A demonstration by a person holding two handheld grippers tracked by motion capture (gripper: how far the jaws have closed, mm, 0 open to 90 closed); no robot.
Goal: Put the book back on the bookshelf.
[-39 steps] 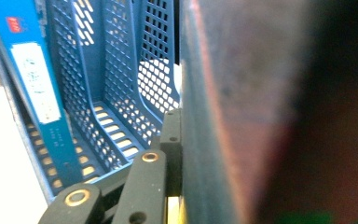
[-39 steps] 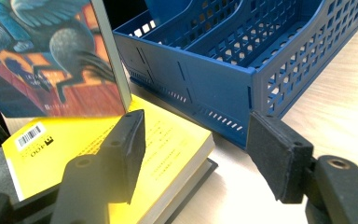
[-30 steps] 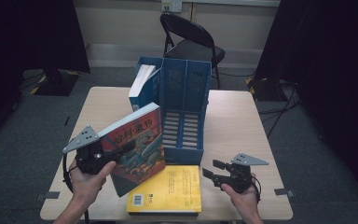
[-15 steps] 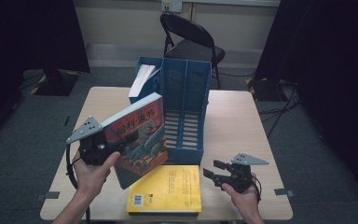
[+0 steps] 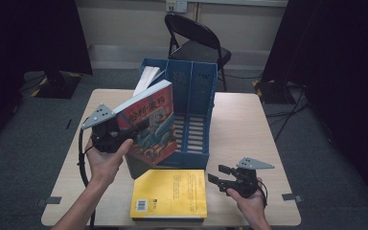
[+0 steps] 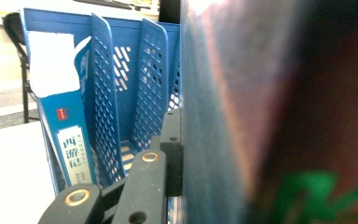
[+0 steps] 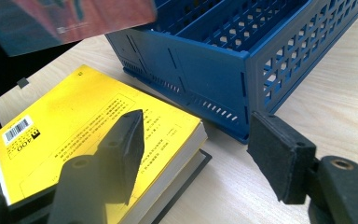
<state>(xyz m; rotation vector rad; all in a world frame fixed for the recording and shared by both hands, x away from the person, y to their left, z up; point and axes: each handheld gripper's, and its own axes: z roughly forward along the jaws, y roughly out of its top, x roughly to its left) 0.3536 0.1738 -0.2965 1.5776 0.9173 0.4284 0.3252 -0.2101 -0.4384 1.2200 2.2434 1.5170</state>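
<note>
A book with a red illustrated cover (image 5: 148, 125) hangs tilted above the table, in front of the blue file rack (image 5: 191, 103). My left gripper (image 5: 130, 133) is shut on its lower left edge. In the left gripper view one black finger (image 6: 170, 140) presses on the blurred cover (image 6: 270, 116). A yellow book (image 5: 170, 194) lies flat near the table's front edge. My right gripper (image 5: 219, 178) rests just right of it, open, with nothing between its jaws. In the right gripper view the right gripper (image 7: 200, 144) points at the yellow book's (image 7: 84, 135) corner and the rack's wall (image 7: 205, 70).
A blue-and-white book (image 6: 63, 121) stands in the rack's left slot; its white pages (image 5: 146, 79) show from above. The other slots (image 5: 194, 129) hold nothing. A black folding chair (image 5: 196, 40) stands behind the table. Bare tabletop (image 5: 242, 124) lies right of the rack.
My left hand has lifted the red book up and toward the rack, and the book stands more upright. The right gripper and the yellow book have stayed put.
</note>
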